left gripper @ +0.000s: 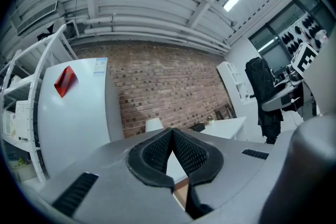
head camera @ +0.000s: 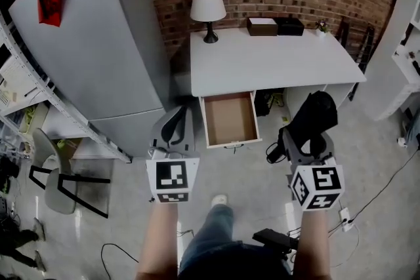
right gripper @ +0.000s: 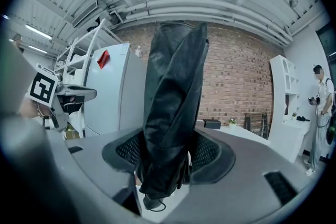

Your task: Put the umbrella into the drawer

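A folded black umbrella (head camera: pixel 314 116) stands upright in my right gripper (head camera: pixel 303 138), whose jaws are shut on its lower part; in the right gripper view the umbrella (right gripper: pixel 173 113) fills the middle between the pads. The white desk (head camera: pixel 275 62) has its drawer (head camera: pixel 228 119) pulled open, brown bottom bare, ahead and left of the umbrella. My left gripper (head camera: pixel 172 134) hangs to the left of the drawer; in the left gripper view its pads (left gripper: pixel 157 152) meet at the tip with nothing between them.
A table lamp (head camera: pixel 208 10) and two boxes (head camera: pixel 274 26) stand on the desk. A grey fridge (head camera: pixel 98 42) is at the left, a shelf rack (head camera: pixel 39 101) beside it, a brick wall behind. Cables (head camera: pixel 367 200) lie on the floor at right.
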{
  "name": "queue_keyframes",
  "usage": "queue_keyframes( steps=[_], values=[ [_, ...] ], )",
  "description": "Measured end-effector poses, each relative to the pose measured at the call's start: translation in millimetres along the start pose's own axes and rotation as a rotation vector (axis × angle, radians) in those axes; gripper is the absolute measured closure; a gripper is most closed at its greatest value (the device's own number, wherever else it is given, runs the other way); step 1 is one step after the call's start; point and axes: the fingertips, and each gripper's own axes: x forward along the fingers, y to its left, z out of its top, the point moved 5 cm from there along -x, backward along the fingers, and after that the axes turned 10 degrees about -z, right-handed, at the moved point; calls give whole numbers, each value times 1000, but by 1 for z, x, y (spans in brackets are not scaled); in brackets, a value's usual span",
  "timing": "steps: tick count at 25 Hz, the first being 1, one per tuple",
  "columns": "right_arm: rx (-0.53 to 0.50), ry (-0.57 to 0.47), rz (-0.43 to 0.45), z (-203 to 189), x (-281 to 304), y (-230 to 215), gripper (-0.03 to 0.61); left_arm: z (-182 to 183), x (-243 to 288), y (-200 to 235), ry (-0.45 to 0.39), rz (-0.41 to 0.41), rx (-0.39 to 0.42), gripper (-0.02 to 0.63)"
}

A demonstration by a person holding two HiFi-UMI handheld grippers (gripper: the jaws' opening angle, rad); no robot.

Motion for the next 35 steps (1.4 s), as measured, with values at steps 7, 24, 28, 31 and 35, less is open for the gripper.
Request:
queue_keyframes(
  steps=[7, 24, 28, 31, 35],
  values=[
    [-24, 41, -9, 1, 75, 13, 341, -30, 69, 44, 15, -17, -58, 612],
    [-71, 188, -12, -25, 212, 45, 339, -105, 181, 108, 79, -76, -155, 612],
    [-72, 217, 7, -37, 224, 50, 339, -120, 189, 110, 106, -86, -168, 612],
    [-81, 237, 20, -48, 232, 52, 339, -130, 191, 107, 121, -93, -173, 612],
    [-89, 255, 39, -63, 244, 54, 339, -142, 197, 101, 144, -110, -168, 612]
  ],
)
